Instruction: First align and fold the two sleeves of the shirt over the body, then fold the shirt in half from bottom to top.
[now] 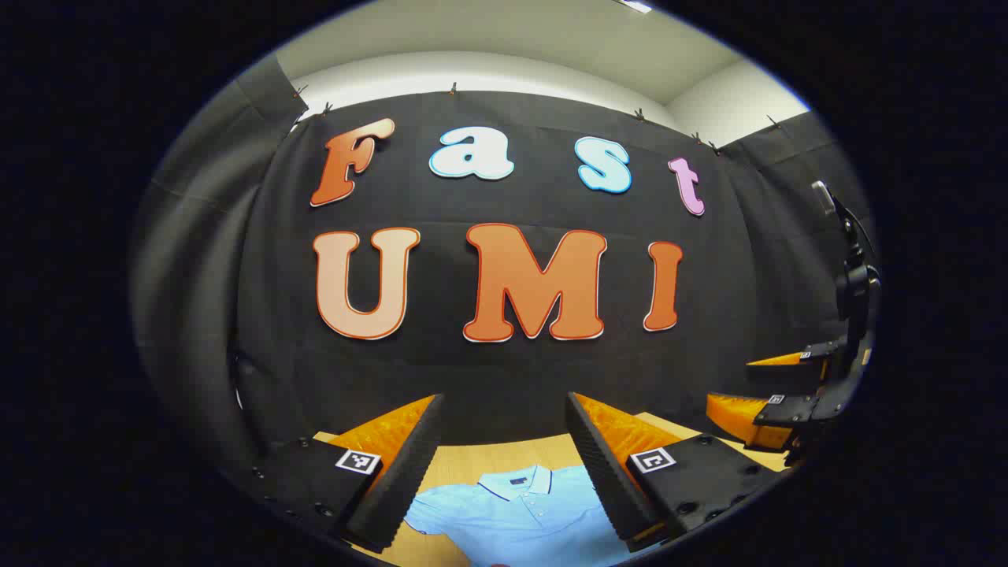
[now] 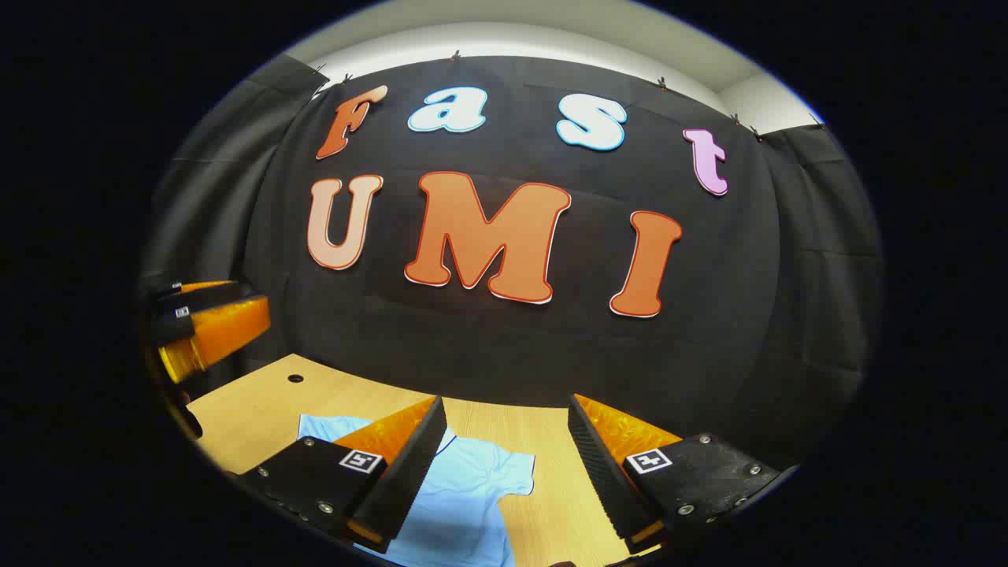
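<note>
Even, bright overhead light fills the booth, a ceiling fixture (image 1: 634,5) glowing at the top edge of the left gripper view and washing the pale upper wall (image 1: 472,67) near white. The light wooden tabletop (image 2: 260,413) and the light-blue short-sleeved polo shirt (image 1: 524,512) are evenly lit, with only soft, faint shadows. Both views are sharp at centre; fisheye distortion bows straight lines and darkens the rims. The nearest gripper fingers (image 2: 402,472) look slightly soft. No glare is evident on either of the 2 views.
</note>
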Available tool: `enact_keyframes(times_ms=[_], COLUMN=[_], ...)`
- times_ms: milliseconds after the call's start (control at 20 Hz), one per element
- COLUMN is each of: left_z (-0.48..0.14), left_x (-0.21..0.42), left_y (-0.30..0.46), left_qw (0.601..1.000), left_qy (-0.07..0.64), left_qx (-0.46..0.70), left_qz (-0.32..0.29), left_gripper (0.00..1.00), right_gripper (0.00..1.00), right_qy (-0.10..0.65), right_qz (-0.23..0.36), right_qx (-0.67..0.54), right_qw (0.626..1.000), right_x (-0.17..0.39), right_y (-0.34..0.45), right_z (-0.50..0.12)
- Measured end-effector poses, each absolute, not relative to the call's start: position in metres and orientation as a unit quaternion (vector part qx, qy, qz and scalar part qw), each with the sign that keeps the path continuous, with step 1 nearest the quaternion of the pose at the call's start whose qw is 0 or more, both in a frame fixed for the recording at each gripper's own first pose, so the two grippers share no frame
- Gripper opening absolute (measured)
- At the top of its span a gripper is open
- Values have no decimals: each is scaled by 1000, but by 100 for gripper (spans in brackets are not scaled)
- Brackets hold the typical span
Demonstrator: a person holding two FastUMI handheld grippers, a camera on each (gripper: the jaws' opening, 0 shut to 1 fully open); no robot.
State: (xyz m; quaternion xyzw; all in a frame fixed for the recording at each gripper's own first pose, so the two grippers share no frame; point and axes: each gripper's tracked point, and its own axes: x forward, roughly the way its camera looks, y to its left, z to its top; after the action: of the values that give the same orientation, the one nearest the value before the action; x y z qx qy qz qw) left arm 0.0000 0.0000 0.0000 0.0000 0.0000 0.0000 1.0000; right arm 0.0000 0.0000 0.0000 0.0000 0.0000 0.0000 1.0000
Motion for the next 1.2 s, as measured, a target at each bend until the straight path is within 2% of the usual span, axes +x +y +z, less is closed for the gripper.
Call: enact_keyframes(times_ms=[150,750,950,1200], left_z=[1,26,23,17], left_x=[-1,3,3,5], left_y=[-5,-21,-16,-3], left_qw=[1000,997,995,992], left_qy=[-4,-36,-29,-18], left_qx=[1,33,39,43], left_qz=[27,58,85,118], left_gripper=[99,100,99,100], right_gripper=[97,97,97,97], right_qy=[14,80,137,224], right_qz=[18,50,47,82], right_qx=[6,17,13,45], right_qw=[1000,995,989,970], right_x=[13,81,108,134], right_y=[-10,-36,-41,-29], right_z=[-6,-41,-73,-116])
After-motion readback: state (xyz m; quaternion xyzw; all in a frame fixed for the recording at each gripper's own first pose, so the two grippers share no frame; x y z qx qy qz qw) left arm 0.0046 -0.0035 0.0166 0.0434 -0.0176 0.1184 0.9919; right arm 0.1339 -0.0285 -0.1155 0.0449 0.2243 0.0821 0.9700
